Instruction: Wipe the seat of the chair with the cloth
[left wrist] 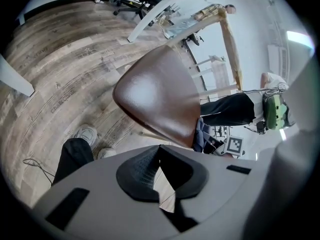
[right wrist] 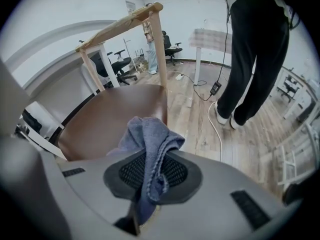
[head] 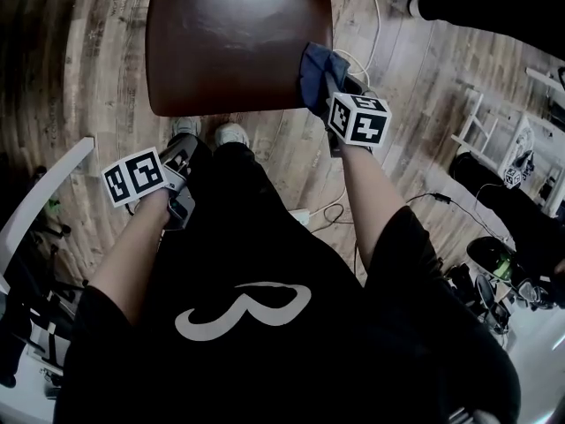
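**Head view.** Chair seat [head: 234, 42]: brown, smooth and glossy, at the far middle of the scene. Cloth [head: 314, 67]: blue and bunched, at the near right corner of the seat, pinched in the right gripper [head: 328, 87]. We could not tell whether it was pressing on the seat. Left gripper [head: 181, 177]: low at the near left beside the person's leg, well apart from the seat. Shoes [head: 231, 134]: just below the seat's near edge.

**Left gripper view.** The jaws met at their tips with nothing between them. Only a sliver of wooden floor [left wrist: 60, 59] showed behind the pads. We saw only here that the cloth hung partly over the seat's edge at that corner.

**Right gripper view.** The jaws were clamped on a fold of the cloth, and the rest spilled forward over the pads. Only here did we see the wooden back frame [right wrist: 120, 26] rising at the far side of the seat. A second person's legs [right wrist: 250, 49] stood to the right.

**Handling.** We judged the cloth light, soft and limp, apt to roll under itself. It seemed best held by a thick bunch, so that a broad flap trails flat. We judged the seat stiff and slick, so the cloth should slide easily over it.
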`<state>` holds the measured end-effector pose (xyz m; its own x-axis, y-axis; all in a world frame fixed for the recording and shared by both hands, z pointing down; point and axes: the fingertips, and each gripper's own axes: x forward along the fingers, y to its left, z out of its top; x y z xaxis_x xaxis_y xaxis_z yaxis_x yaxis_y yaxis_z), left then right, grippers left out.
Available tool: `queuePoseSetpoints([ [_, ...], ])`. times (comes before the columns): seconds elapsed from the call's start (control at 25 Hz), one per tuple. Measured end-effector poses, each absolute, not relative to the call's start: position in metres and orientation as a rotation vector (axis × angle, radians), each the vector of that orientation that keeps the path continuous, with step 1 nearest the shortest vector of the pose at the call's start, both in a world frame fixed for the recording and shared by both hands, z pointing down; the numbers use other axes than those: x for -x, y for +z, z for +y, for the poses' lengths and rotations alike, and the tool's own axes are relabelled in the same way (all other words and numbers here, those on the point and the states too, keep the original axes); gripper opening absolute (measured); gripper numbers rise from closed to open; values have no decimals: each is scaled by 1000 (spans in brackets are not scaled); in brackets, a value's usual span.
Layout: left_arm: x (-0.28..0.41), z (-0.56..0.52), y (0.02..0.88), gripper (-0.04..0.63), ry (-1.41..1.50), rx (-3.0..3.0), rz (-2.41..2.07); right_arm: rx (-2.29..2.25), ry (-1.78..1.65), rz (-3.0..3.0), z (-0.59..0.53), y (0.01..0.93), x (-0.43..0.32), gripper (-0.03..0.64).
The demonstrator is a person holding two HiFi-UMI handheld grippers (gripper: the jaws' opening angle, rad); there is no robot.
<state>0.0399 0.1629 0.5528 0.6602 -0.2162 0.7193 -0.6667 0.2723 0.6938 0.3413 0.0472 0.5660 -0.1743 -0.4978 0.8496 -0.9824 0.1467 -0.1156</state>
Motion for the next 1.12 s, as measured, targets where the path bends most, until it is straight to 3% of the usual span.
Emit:
queuePoseSetpoints([
  [0.4, -20, 180, 583, 12, 311, -1191, -932, -1442, 909, -1819, 42, 570, -348, 56],
  [0.6, -17, 174, 575, 12, 290, -1215, -930, -1540, 1072, -1868, 40, 558, -343, 55],
  [0.88, -38, 154, 540, 12, 172, -1307, -857, -1577, 1246, -2184, 45, 486, -316, 55],
  [1.12, -59, 152, 459, 12, 219, -1624, -677, -1480, 1261, -2450, 83, 391, -268, 55],
])
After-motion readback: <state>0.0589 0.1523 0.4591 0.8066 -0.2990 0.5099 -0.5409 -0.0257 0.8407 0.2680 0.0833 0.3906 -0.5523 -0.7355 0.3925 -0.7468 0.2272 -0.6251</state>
